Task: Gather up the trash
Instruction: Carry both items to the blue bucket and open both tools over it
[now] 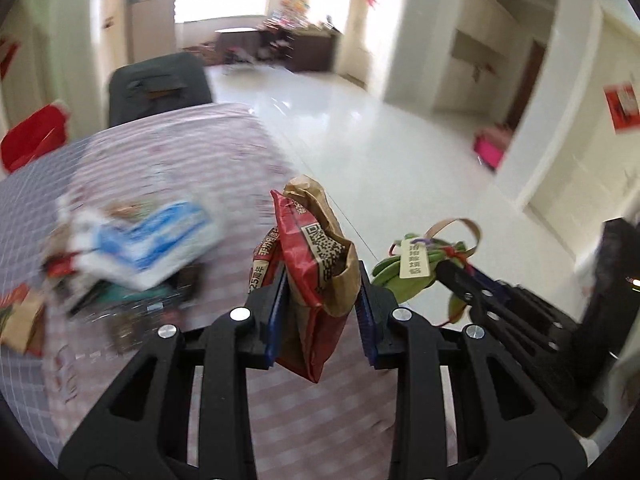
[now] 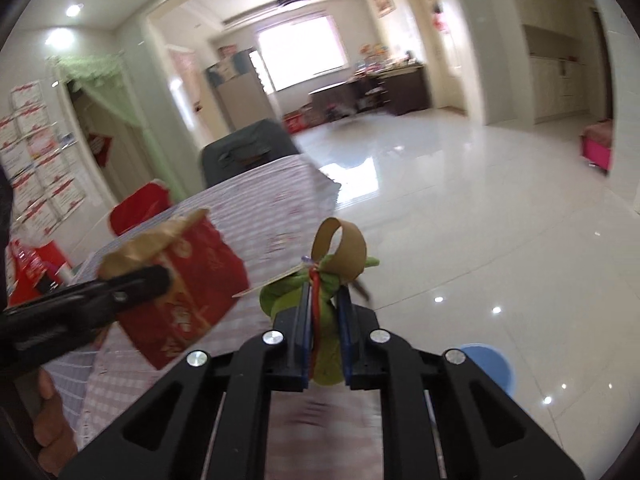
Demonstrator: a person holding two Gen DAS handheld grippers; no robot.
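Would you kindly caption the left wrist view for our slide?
Left gripper clamps a red paper bag above the checked tablecloth; right gripper holds a green bundle.

The crumpled red and brown paper bag [image 1: 316, 264] is looking thin and wrinkly, with a soft shine on its red side. The black plastic left gripper [image 1: 322, 308] is looking dull and smooth, with blue pads [image 1: 276, 320] that are looking rubbery and little round silver metal bolts [image 1: 240, 314] that are gleaming. At 3 o'clock from the bag, the green cloth bundle with a curled brown paper ribbon [image 2: 326, 320] is looking soft and matt. The pink and white checked cloth table cover [image 1: 168, 152] is looking flat and dull. The white tile floor [image 2: 460, 220] is shining like glass and mirroring the lights.
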